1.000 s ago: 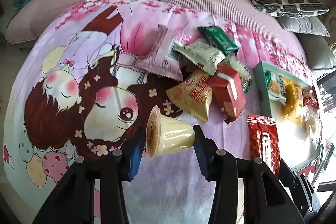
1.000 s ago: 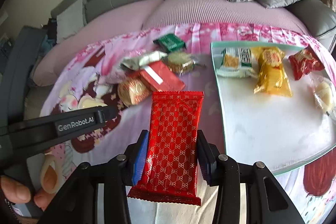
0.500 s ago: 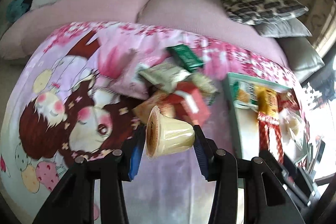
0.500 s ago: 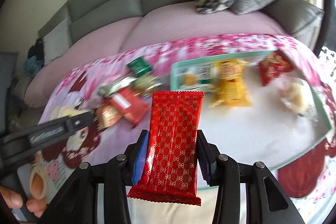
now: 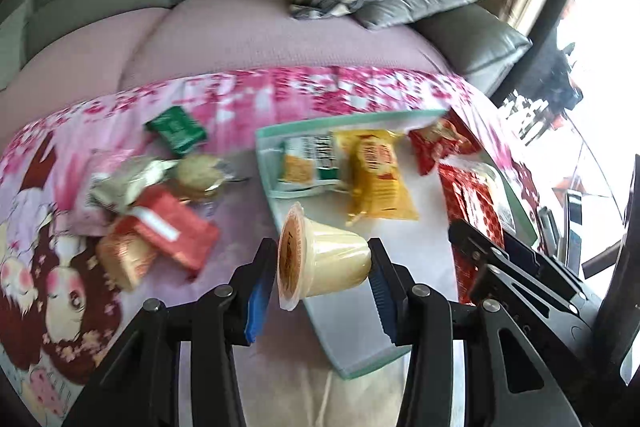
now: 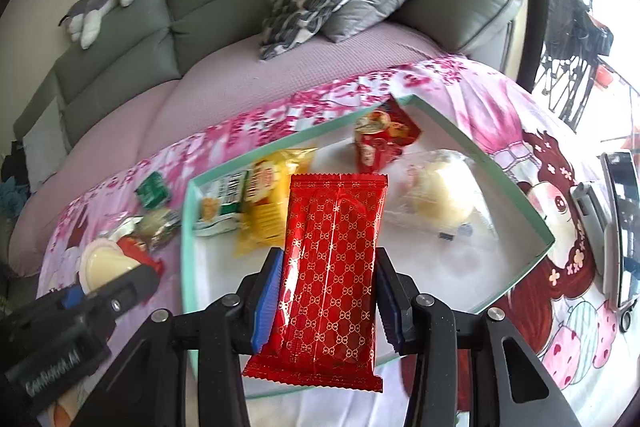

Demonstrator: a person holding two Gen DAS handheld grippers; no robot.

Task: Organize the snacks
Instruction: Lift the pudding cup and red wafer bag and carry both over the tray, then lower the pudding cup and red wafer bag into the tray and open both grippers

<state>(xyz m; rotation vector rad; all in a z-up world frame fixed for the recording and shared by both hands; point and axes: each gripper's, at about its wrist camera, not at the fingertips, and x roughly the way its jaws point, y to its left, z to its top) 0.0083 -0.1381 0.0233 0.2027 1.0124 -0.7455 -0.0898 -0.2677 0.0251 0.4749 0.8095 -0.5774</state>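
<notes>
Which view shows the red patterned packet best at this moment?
The right wrist view: the red patterned packet fills the centre, full length, clamped in the right gripper above the tray. The left wrist view shows only part of it, at the right, partly hidden by that gripper.

Supporting surface: pink cartoon-print cloth point(image 5: 240, 99) spread over a mauve sofa seat, filling the middle of both views. Lying directly on it: mint-rimmed white rectangular tray point(image 6: 516, 183), centre right; small green foil packet point(image 5: 176, 130), upper left; a loose heap at left comprising a pale crinkled wrapper point(image 5: 120, 183), red flat packet point(image 5: 172, 227) and tan pouch point(image 5: 124, 259).
</notes>
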